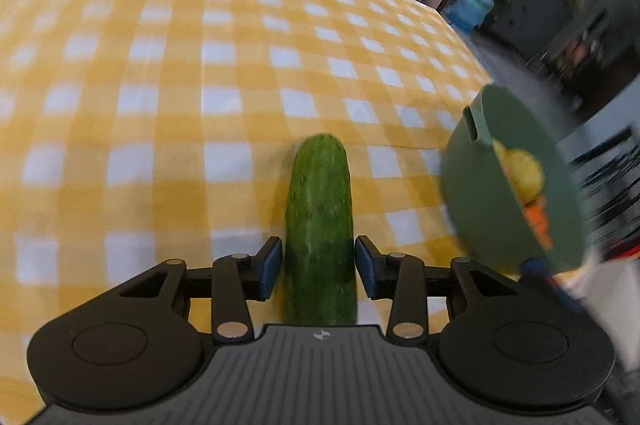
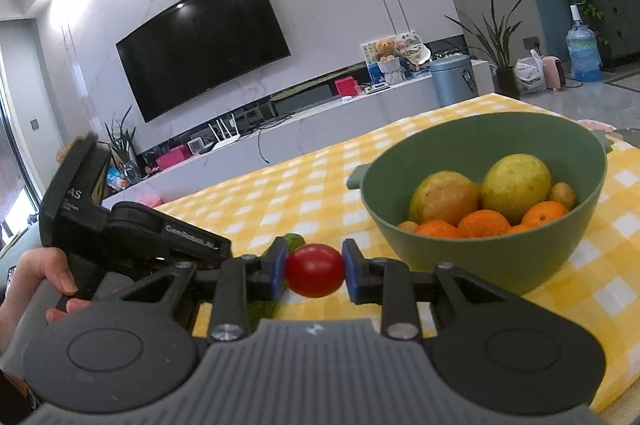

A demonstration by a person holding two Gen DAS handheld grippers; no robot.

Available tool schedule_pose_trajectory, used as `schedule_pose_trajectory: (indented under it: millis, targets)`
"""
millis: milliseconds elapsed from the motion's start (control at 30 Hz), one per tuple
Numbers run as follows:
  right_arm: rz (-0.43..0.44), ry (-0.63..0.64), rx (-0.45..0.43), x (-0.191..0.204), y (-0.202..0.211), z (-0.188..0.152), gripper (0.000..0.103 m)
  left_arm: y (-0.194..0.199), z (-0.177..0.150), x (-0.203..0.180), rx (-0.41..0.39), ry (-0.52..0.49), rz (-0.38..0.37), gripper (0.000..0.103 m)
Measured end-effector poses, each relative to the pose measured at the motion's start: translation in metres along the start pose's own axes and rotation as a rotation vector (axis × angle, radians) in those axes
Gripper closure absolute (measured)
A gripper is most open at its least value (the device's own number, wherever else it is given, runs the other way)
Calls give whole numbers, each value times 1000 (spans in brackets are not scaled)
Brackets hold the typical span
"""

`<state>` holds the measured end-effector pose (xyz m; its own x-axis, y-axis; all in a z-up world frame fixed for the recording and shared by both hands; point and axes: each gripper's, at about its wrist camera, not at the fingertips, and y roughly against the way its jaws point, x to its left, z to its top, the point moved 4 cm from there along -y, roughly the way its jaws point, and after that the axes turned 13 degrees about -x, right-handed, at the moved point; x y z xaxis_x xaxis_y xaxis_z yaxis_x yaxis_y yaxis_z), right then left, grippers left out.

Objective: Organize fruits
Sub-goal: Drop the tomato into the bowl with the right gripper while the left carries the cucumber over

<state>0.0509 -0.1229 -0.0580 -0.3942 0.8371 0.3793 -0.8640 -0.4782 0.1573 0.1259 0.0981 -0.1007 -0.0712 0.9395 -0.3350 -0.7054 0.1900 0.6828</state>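
The worktop [image 1: 168,73], covered by a yellow-and-white checked cloth, fills most of the left wrist view and runs toward a pale wall with a large dark flat screen [image 2: 204,41] in the right wrist view.

A deep green round bowl with small side handles [image 2: 472,249] stands on the cloth near the right side of the worktop. It holds two yellow-green round fruits at the back, several orange citrus fruits in front of them, and a small tan fruit against the far wall. In the left wrist view the same bowl [image 1: 480,201] appears blurred at the right edge.

A long dark green cucumber [image 1: 320,221] lies on the cloth, pointing away from the camera. The left hand-held gripper [image 1: 318,267] straddles its near end; the blue pads [image 1: 270,267] sit just beside the skin on each side with a narrow gap showing, so the jaws are spread and not pressing. A person's hand [image 2: 44,281] grips the handle of that tool in the right wrist view.

The right hand-held gripper [image 2: 314,271] pinches a small red cherry tomato [image 2: 315,270] between its blue pads, raised above the cloth just beside the bowl's near left side.
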Motion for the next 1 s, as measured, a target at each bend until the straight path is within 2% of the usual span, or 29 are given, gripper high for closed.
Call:
schedule_pose_trajectory:
  millis: [67,200,267,300,333,400,433,500,733,800,933,1000]
  targets:
    - [-22,-1,7,-5,1,0,77,-5,-4,-11,6,-81,56,53]
    - [-33,2,10,-9,4,-1,77,-13,-6,-26,-11,-168,135,52]
    - [-38,0,12,-11,6,-2,77,-16,-7,-31,-17,-193,167,52]
    - [-40,-1,13,-12,6,-2,77,-17,-9,-33,-18,-207,181,59]
    - [-46,3,18,-14,5,-2,77,-16,-10,-36,-19,-222,183,59]
    - [-49,6,20,-14,5,-3,77,-14,-11,-32,-22,-215,181,60]
    - [-52,7,21,-14,5,-3,77,-13,-9,-28,-20,-175,174,60]
    - [-47,-2,14,-13,6,0,77,-8,-6,-15,-35,-52,137,61]
    - [-59,21,11,-9,5,3,77,-6,-2,18,26,274,-136,61]
    - [-46,12,0,-7,5,5,77,-2,0,23,5,325,-178,61]
    - [-43,18,-7,-7,5,7,77,8,7,28,-88,345,-232,61]
    - [-43,7,-25,-9,5,10,77,12,10,29,-104,380,-270,61]
